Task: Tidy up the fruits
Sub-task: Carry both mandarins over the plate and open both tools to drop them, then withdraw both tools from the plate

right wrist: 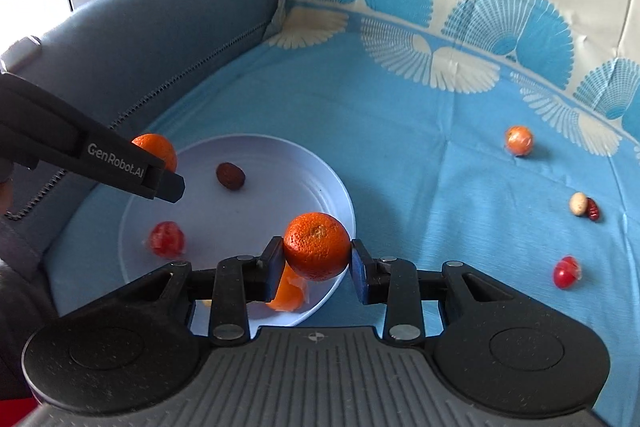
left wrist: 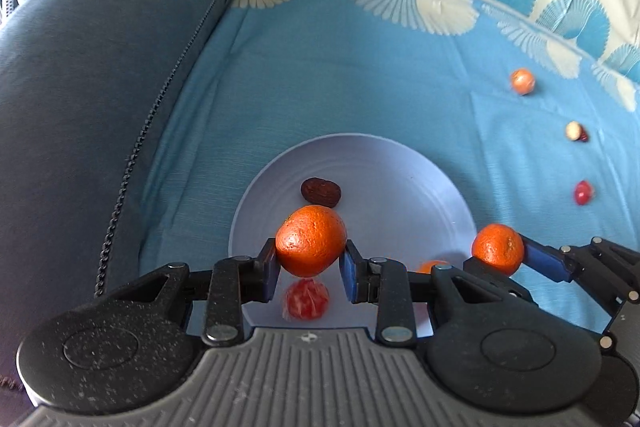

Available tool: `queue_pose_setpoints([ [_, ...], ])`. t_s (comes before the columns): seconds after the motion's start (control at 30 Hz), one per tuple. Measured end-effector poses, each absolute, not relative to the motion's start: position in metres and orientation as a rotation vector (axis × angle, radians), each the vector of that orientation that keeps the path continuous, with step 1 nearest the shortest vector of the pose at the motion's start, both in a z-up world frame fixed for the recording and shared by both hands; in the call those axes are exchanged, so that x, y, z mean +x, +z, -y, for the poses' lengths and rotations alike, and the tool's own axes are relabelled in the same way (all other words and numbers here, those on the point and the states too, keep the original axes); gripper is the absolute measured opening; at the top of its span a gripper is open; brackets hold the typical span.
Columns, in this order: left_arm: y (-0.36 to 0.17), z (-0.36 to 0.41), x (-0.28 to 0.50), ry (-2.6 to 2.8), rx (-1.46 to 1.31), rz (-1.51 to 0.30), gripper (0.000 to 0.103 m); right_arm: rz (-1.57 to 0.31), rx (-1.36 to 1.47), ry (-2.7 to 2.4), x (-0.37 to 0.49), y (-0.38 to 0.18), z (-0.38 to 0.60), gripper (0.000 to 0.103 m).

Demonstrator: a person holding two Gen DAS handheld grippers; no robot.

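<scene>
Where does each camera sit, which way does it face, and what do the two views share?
Left wrist: rides the left tool, looking forward over its held tangerine and the plate; the right tool shows alongside.
Right wrist: rides the right tool, looking forward past its own tangerine; the left tool shows at left.
Shared: the plate, the dark date and the blue cloth.

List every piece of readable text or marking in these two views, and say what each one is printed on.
"GenRobot.AI": white lettering on the side of the left gripper, seen in the right wrist view.
A small round cross mark, no letters, on the grey ribbed body of each gripper.
No other text is visible on the plate, fruits or cloth.
</scene>
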State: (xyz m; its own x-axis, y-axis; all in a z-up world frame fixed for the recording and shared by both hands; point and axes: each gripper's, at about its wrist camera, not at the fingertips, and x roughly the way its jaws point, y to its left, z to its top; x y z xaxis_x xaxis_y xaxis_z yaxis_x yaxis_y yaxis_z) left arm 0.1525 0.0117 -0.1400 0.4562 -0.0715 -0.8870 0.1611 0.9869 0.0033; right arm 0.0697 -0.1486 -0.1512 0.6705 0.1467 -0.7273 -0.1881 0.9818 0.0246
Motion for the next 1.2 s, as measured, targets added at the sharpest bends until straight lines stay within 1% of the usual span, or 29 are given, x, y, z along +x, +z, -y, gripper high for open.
queue_pose_setpoints([
  [0.1,-0.149,-0.009,0.161,-0.139,0.106,-1.106,0.036,-0.831,-0.064,0.198,0.081,-0.161,0.148,0.037],
  [0.13,-0.150,-0.009,0.162,-0.134,0.107,-1.108,0.038,-0.840,-0.065,0.206,0.083,-0.163,0.148,0.038],
  [0.17,-0.150,-0.009,0.163,-0.135,0.102,-1.103,0.051,-0.851,-0.066,0.212,0.086,-0.165,0.149,0.038],
  [0.2,-0.147,-0.010,0.162,-0.140,0.096,-1.090,0.075,-0.857,-0.066,0.212,0.088,-0.165,0.149,0.048],
  [0.23,-0.143,-0.011,0.159,-0.142,0.092,-1.065,0.087,-0.857,-0.068,0.209,0.088,-0.164,0.148,0.066],
  [0.27,-0.137,-0.011,0.154,-0.136,0.091,-1.028,0.103,-0.853,-0.072,0.207,0.086,-0.161,0.148,0.074],
  [0.3,-0.129,-0.013,0.147,-0.129,0.095,-0.985,0.103,-0.845,-0.077,0.203,0.083,-0.158,0.148,0.082],
  [0.37,-0.117,-0.015,0.133,-0.141,0.120,-0.949,0.103,-0.836,-0.084,0.199,0.073,-0.149,0.149,0.086],
  [0.43,-0.110,-0.016,0.118,-0.139,0.158,-0.960,0.103,-0.843,-0.080,0.197,0.059,-0.140,0.151,0.092],
  [0.6,-0.099,-0.027,0.070,-0.086,0.188,-1.009,0.103,-0.858,-0.057,0.200,0.004,-0.113,0.153,0.097],
  [0.77,-0.089,-0.042,0.028,-0.045,0.133,-1.060,0.103,-0.792,-0.034,0.192,-0.051,-0.080,0.148,0.100],
  [0.83,-0.083,-0.044,0.010,-0.026,0.137,-1.052,0.103,-0.749,-0.024,0.188,-0.068,-0.069,0.147,0.102],
  [0.93,-0.072,-0.042,-0.015,-0.018,0.153,-1.026,0.103,-0.690,-0.033,0.178,-0.089,-0.055,0.144,0.102],
  [1.2,-0.051,-0.039,-0.053,-0.030,0.161,-0.954,0.103,-0.619,-0.063,0.170,-0.124,-0.038,0.142,0.102],
])
